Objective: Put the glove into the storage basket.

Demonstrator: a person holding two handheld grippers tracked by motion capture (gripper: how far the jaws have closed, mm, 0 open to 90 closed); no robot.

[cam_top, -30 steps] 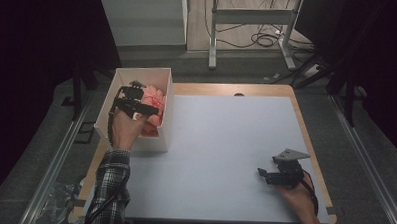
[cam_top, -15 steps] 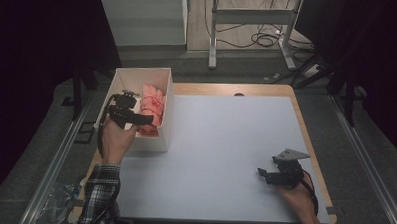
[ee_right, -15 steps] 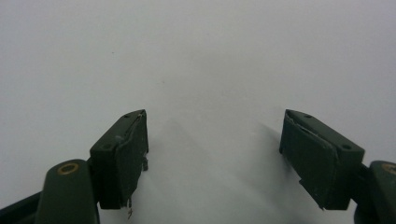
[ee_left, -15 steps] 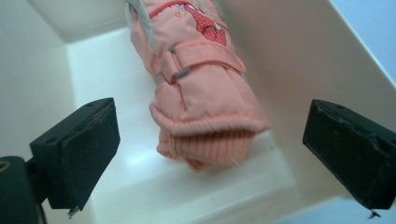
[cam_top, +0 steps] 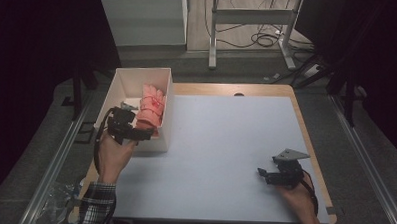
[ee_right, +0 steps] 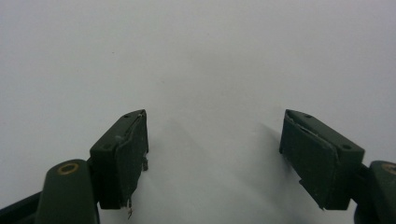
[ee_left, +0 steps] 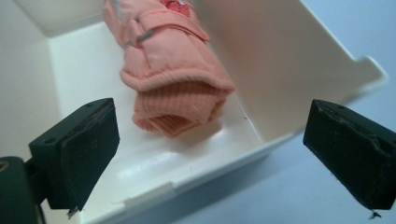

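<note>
The left tool hangs over the near end of the white box, which sits at the far left of the tabletop. Its jaws stand wide apart with nothing between them. In the left gripper view they straddle the box's near corner — one pad inside over the box floor, the other outside over the pale tabletop surface. Inside the box lies a rolled pink garment (a padded piece with a ribbed cuff at the end facing the tool), resting along the box's right-hand wall and reaching most of the way toward the far end. The roll's ribbed end lies just ahead of the open jaws, not touching either pad. A small grey item lies on the box floor beside the roll in the high view; it is too small to identify.

The right tool is held low near the tabletop's near right corner, well apart from the box, jaws open and empty — the right gripper view shows bare pale surface between and beyond its pads.
</note>
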